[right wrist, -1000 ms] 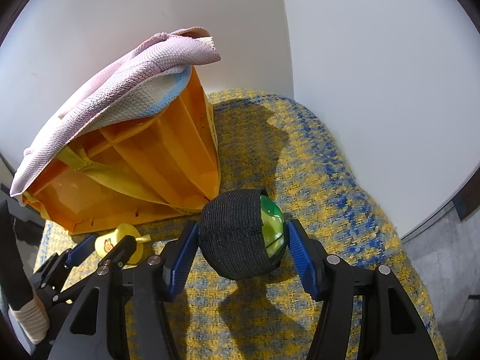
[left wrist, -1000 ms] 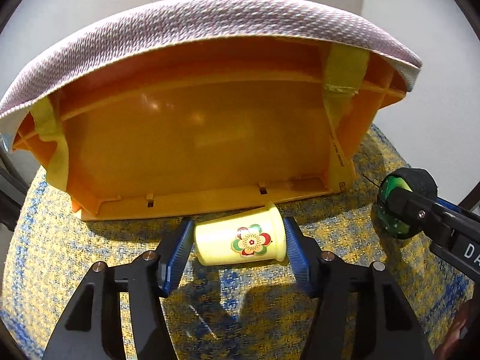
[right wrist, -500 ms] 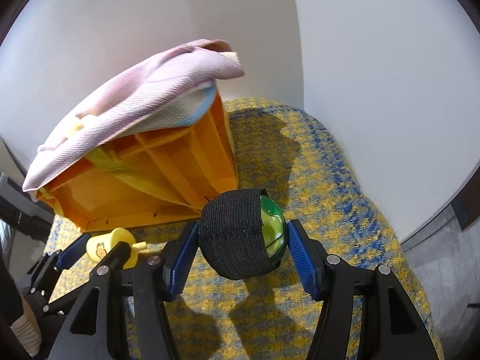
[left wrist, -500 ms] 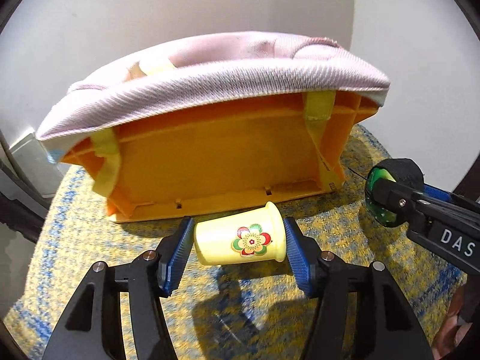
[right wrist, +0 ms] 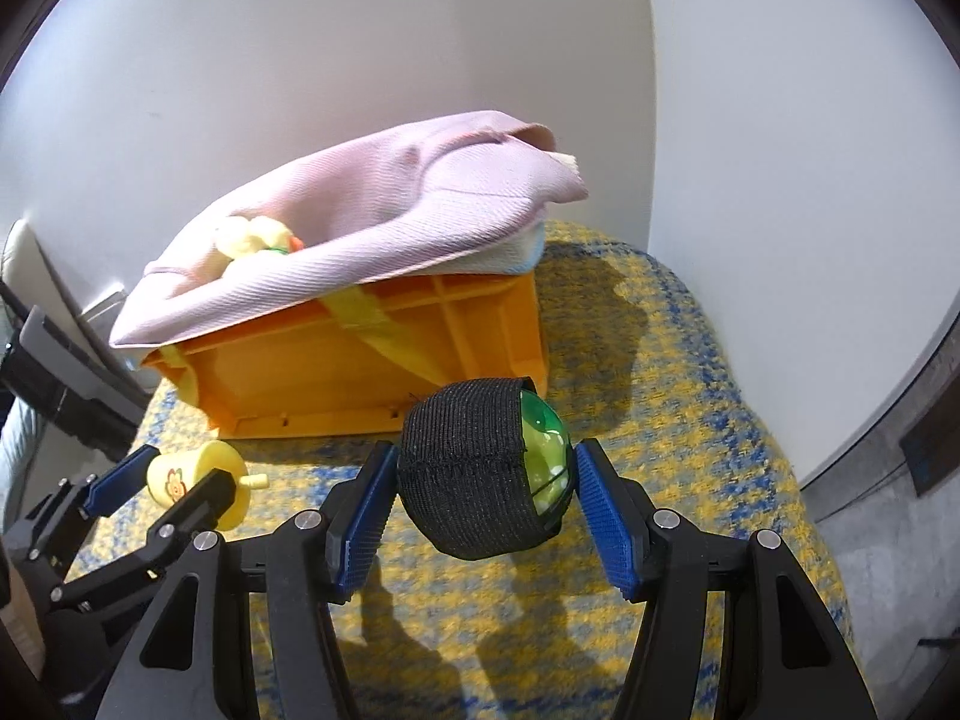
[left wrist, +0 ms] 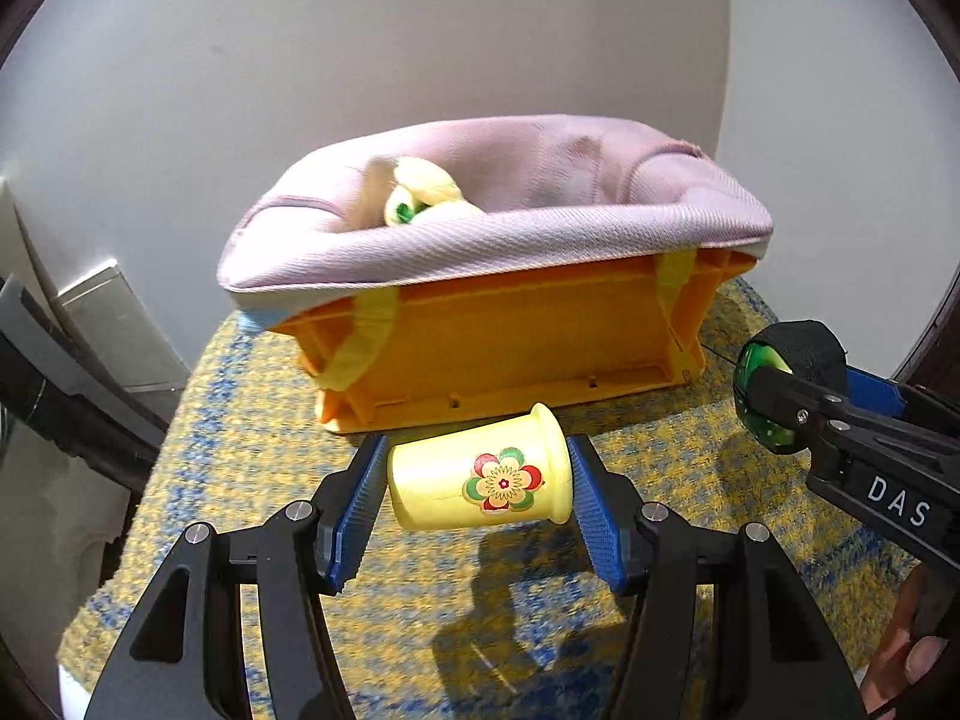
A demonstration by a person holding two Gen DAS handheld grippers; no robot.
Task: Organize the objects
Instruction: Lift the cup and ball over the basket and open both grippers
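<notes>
a yellow-and-blue woven cloth (left wrist: 252, 456) covers the surface where an orange plastic crate (left wrist: 516, 348), lined with a pink towel (left wrist: 540, 210), sits at twelve o'clock from both grippers. a pale yellow plush toy (left wrist: 420, 192) lies in the towel. at three o'clock in the left wrist view, the right gripper (right wrist: 483, 483) clamps a green ball (right wrist: 543, 456) half-wrapped in black knit. the left gripper (left wrist: 477, 486) grips a yellow flowered cup (left wrist: 480, 480) sideways, clear of the cloth.
</notes>
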